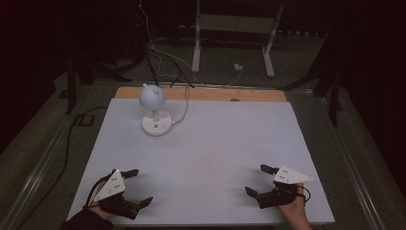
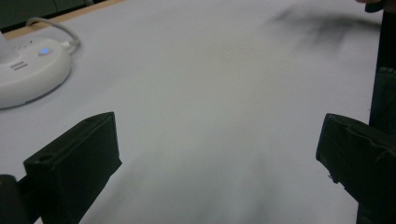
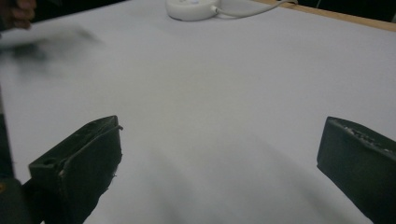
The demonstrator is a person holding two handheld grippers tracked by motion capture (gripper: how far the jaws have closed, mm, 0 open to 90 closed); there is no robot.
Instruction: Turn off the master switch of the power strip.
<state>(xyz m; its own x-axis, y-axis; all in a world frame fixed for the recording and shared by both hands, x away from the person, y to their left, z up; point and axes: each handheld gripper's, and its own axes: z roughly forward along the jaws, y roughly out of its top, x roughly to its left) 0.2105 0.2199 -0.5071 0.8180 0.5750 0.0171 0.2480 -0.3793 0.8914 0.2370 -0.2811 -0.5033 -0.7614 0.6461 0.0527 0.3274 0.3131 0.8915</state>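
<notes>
Nothing begun yet, as far as can be judged: left gripper [image 1: 138, 188] and right gripper [image 1: 259, 179] both spread wide and empty near the table's [image 1: 215, 143] front corners, white lamp [image 1: 154, 109] untouched near the far-left edge.

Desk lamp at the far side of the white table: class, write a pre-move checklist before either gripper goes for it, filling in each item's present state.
1. Left gripper open, holding nothing: ok.
2. Right gripper open, holding nothing: ok.
3. Desk lamp upright on its round base: ok.
4. White table bare between grippers and lamp: ok.
5. Lamp cable trails off the far edge, away from the grippers: ok.
6. Lamp plugged in: cannot tell.
</notes>
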